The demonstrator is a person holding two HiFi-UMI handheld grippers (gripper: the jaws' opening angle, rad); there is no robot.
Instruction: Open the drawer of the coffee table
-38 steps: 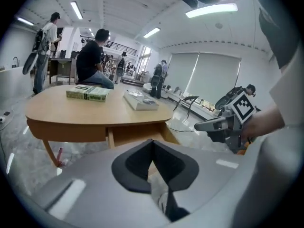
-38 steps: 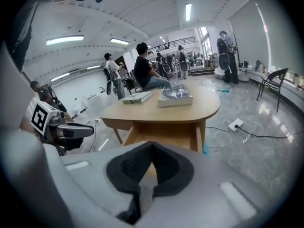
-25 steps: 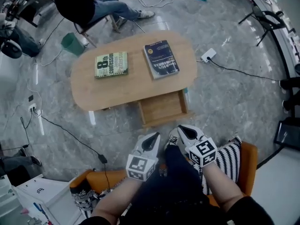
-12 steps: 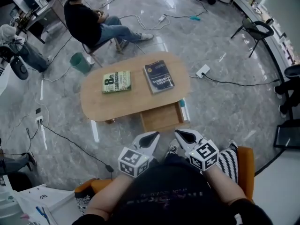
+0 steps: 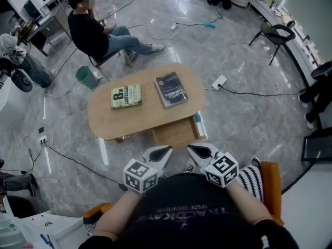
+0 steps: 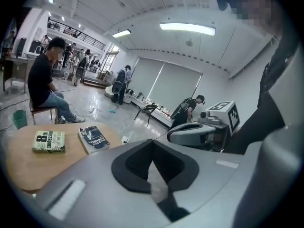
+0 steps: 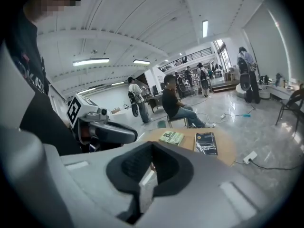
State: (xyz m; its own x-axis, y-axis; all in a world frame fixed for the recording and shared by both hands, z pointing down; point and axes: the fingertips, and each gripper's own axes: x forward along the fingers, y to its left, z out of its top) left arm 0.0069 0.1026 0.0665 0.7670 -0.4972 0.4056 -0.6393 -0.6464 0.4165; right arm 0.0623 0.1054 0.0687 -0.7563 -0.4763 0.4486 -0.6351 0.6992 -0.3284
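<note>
The oval wooden coffee table (image 5: 136, 119) stands ahead of me on the marble floor, with its drawer (image 5: 174, 133) pulled out toward me and showing a bare wooden bottom. A green book (image 5: 126, 96) and a dark blue book (image 5: 171, 89) lie on top. My left gripper (image 5: 165, 151) and right gripper (image 5: 193, 150) hang side by side above my lap, short of the drawer, both shut with nothing in them. The left gripper view shows its jaws (image 6: 152, 143) closed, the table (image 6: 28, 167) beyond. In the right gripper view the jaws (image 7: 152, 146) are closed too.
A person (image 5: 93, 32) sits on a chair behind the table's far left, beside a green bin (image 5: 86, 77). Cables and a power strip (image 5: 218, 82) lie on the floor. An orange seat with a striped cushion (image 5: 254, 176) is under me. A black chair (image 5: 275, 34) stands far right.
Both grippers have risen together, staying shut and empty. The view has pulled back and the table looks smaller. The drawer stays out.
</note>
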